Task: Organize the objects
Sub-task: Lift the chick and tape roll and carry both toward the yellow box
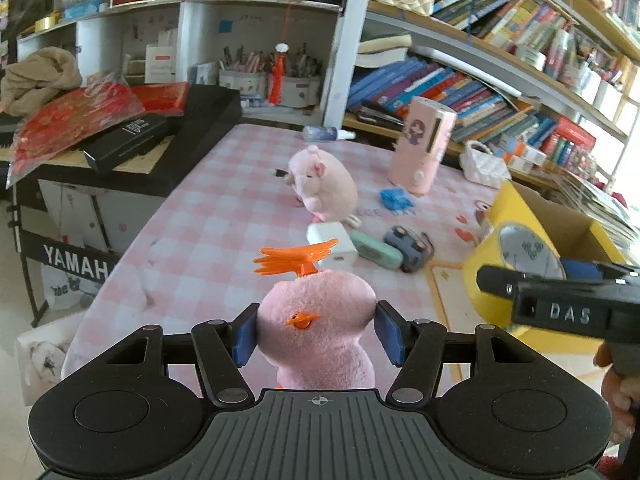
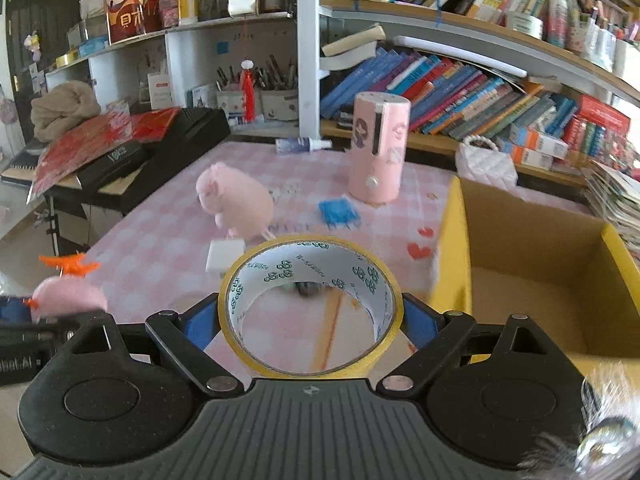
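Observation:
My left gripper (image 1: pixel 316 334) is shut on a pink plush toy with orange feet (image 1: pixel 320 320), held above the checked tablecloth (image 1: pixel 192 248). The toy also shows at the left of the right wrist view (image 2: pixel 68 296). My right gripper (image 2: pixel 310 316) is shut on a yellow roll of tape (image 2: pixel 310 304), held just left of the open yellow cardboard box (image 2: pixel 532 280). The tape (image 1: pixel 516 256) and the box (image 1: pixel 560 220) also show at the right of the left wrist view.
On the table lie a pink plush hamster (image 1: pixel 324 180), a white charger (image 1: pixel 332 244), a green case (image 1: pixel 378 250), a toy car (image 1: pixel 412 246), a blue item (image 1: pixel 396 198), a pink cylinder (image 1: pixel 424 146) and a spray bottle (image 1: pixel 326 133). A keyboard stand (image 1: pixel 120 152) stands left; bookshelves behind.

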Demonstrator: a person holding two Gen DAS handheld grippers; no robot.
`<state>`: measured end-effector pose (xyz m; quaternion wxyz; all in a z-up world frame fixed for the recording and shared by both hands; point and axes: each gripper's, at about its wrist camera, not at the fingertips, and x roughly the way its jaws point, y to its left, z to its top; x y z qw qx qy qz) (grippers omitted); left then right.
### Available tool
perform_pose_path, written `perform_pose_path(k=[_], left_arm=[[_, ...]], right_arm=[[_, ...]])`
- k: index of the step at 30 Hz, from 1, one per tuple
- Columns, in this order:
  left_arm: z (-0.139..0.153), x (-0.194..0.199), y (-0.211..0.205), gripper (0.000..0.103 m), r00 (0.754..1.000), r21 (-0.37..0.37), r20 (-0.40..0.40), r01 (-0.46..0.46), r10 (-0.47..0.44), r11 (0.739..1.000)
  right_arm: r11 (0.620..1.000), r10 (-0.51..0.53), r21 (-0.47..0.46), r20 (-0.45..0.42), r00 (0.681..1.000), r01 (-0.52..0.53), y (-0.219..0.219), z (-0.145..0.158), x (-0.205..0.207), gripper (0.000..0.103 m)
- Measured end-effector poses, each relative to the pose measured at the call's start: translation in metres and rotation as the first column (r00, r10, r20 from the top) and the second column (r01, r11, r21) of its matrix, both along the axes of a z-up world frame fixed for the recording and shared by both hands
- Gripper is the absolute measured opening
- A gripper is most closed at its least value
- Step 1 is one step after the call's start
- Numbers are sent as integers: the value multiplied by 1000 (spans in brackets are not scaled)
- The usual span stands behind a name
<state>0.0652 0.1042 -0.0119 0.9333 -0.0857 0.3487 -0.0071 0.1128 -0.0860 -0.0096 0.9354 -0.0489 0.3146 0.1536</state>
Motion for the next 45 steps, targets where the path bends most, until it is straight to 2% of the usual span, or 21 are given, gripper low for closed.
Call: perform_pose_path(k=[10,21,25,26,30,36,40,45], left_arm=[[-4,-31,-32,60,988,-3,-7,157,-157,988],[-9,-55,-68,60,948,7,-18,319,-319,948],[-9,-60,-80,60,932,8,-13,361,-361,932],[-9,-60,-83,60,936,8,-11,351,-351,936],[-10,-62,-96,60,917,4,-9,399,-399,917],[-13,-63,-122,60,869,6,-16,494,-494,869],[-13,-62,-132,60,855,2,-14,519,-519,855],[-12,-60,-143,60,838,-4,-12,545,-545,838]], right_arm=[[989,-150,0,-35,988,150,-35,-10,-60,91],[946,-320,20,-81,944,323,-79,-22,-115,91],[928,-369,20,-100,924,373,-93,-24,-128,91],[923,-382,18,-103,919,385,-96,-25,-131,91],[902,-427,14,-109,898,431,-110,-25,-145,91],[854,-514,14,-130,848,520,-132,-28,-162,91],[830,-550,11,-143,823,557,-142,-29,-168,91],[818,-570,0,-136,810,576,-150,-28,-173,91]])
